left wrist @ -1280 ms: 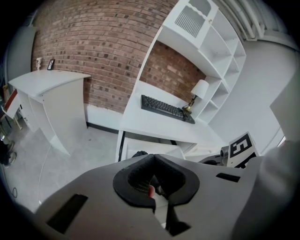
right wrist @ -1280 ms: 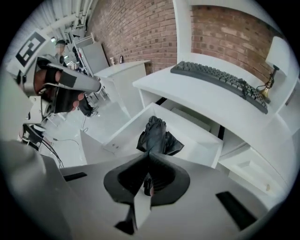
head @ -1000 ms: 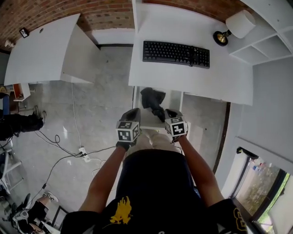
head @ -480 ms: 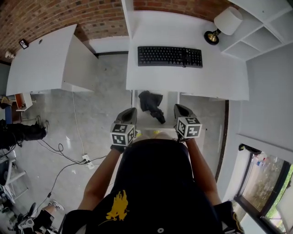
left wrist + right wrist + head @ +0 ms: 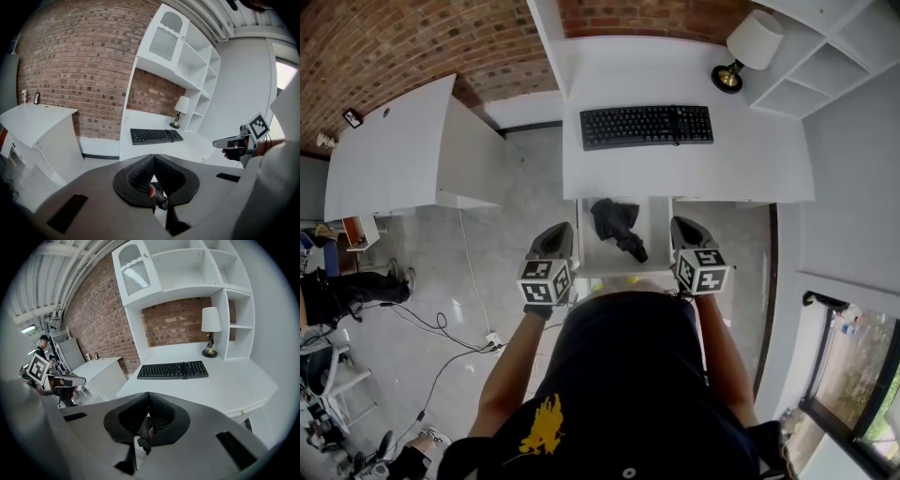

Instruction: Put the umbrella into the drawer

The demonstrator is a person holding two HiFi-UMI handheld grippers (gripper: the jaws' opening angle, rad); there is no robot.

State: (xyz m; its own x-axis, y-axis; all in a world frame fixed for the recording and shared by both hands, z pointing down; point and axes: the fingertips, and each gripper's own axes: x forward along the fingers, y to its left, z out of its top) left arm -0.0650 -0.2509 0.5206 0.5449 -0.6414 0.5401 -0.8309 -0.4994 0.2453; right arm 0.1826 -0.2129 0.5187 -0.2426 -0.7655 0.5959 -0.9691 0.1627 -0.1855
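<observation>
The black folded umbrella (image 5: pixel 617 225) lies in the open white drawer (image 5: pixel 652 217) under the desk, its handle toward me. My left gripper (image 5: pixel 560 229) hangs at the drawer's left side, shut and empty. At the drawer's right side my right gripper (image 5: pixel 680 224) is also shut with nothing in it. In the left gripper view the jaws (image 5: pixel 153 157) meet at their tips, and the umbrella (image 5: pixel 160 198) shows below them. In the right gripper view the jaws (image 5: pixel 148 395) are likewise closed above the umbrella (image 5: pixel 142 440). Neither gripper touches it.
A black keyboard (image 5: pixel 646 125) and a lamp (image 5: pixel 747 49) sit on the white desk (image 5: pixel 769 159). White shelves (image 5: pixel 825 56) rise at the right. Another white desk (image 5: pixel 389 150) stands at the left, with cables (image 5: pixel 441 323) on the floor.
Both grippers have risen and drawn apart to the drawer's two sides. The right gripper has come away from the umbrella's handle; the umbrella stays lying in the drawer.
</observation>
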